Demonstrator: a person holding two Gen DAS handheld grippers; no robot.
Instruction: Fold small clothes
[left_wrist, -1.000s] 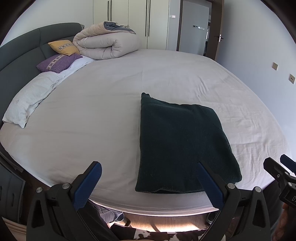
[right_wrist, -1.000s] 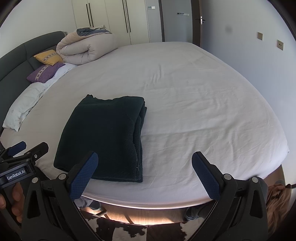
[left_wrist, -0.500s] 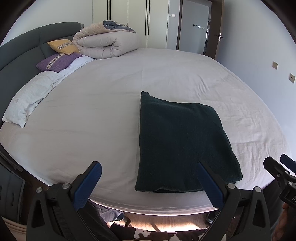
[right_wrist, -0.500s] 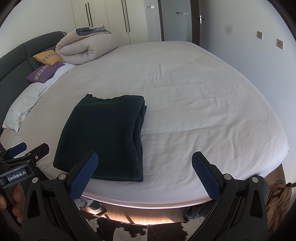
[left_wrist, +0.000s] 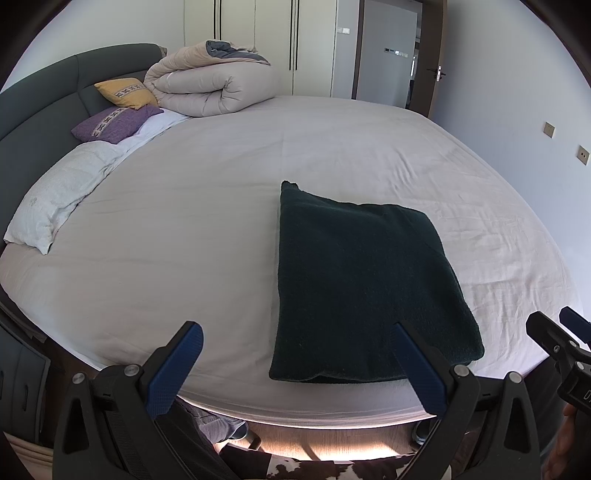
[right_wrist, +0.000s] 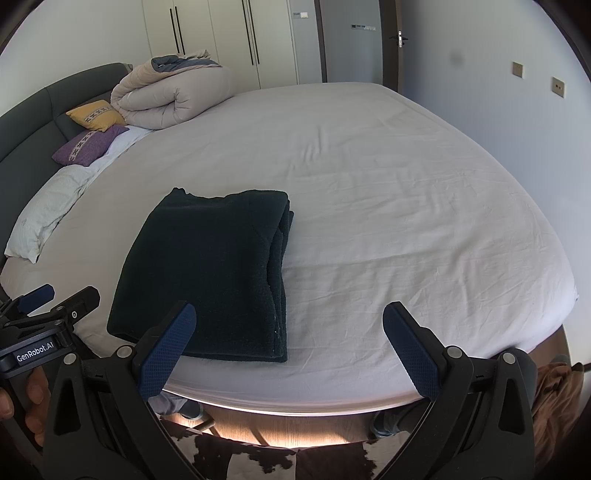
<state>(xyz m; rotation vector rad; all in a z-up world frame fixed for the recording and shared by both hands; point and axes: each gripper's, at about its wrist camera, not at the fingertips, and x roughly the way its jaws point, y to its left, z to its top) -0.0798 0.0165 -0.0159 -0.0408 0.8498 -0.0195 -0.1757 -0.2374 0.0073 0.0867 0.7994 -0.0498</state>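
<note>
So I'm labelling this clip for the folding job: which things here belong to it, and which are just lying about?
Belongs to the job:
- dark green folded garment, flat near the bed's front edge
- left gripper, open, empty
- right gripper, open, empty

Just lying about:
- rolled duvet
- yellow cushion
- purple cushion
- white pillow

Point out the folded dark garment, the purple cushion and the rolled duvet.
Garment (right_wrist: 207, 266), right wrist view, top face.
Purple cushion (left_wrist: 114, 123), left wrist view, middle.
Duvet (left_wrist: 210, 88), left wrist view, rolled front.
</note>
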